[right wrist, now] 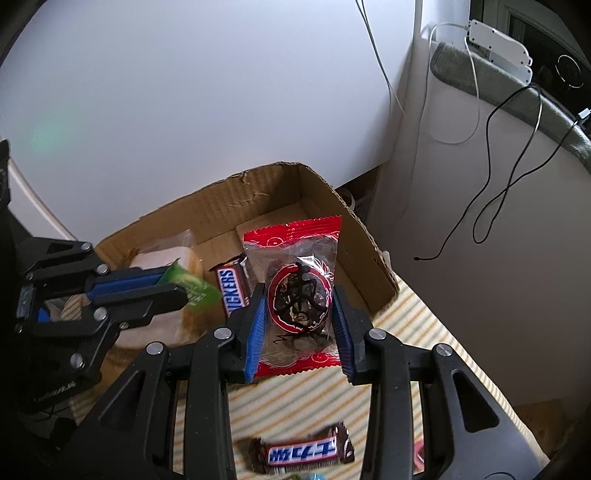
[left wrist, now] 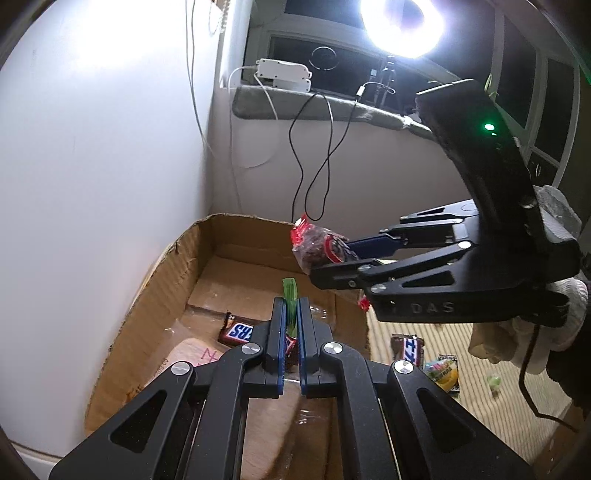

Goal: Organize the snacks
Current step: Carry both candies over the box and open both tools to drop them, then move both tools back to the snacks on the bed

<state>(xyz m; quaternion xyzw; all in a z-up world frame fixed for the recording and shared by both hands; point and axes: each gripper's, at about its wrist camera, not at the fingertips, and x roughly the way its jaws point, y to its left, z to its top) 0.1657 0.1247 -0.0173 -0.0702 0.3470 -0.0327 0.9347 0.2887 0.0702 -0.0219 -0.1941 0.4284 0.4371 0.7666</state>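
An open cardboard box [left wrist: 162, 280] [right wrist: 258, 192] stands against the white wall. A Snickers bar [left wrist: 236, 331] [right wrist: 232, 290] lies inside it. My left gripper [left wrist: 291, 317] is shut on a green-wrapped snack [left wrist: 290, 295] [right wrist: 192, 286] and holds it above the box floor. My right gripper [right wrist: 299, 314] [left wrist: 332, 254] is shut on a red and clear snack packet [right wrist: 295, 291] [left wrist: 314, 245], held over the box's right side.
Another Snickers bar [right wrist: 301, 453] [left wrist: 408, 349] and a colourful snack packet [left wrist: 443, 373] lie on the striped mat [right wrist: 424, 332] outside the box. Cables [left wrist: 317, 155] hang from the window ledge. A ring light [left wrist: 400, 22] glares above.
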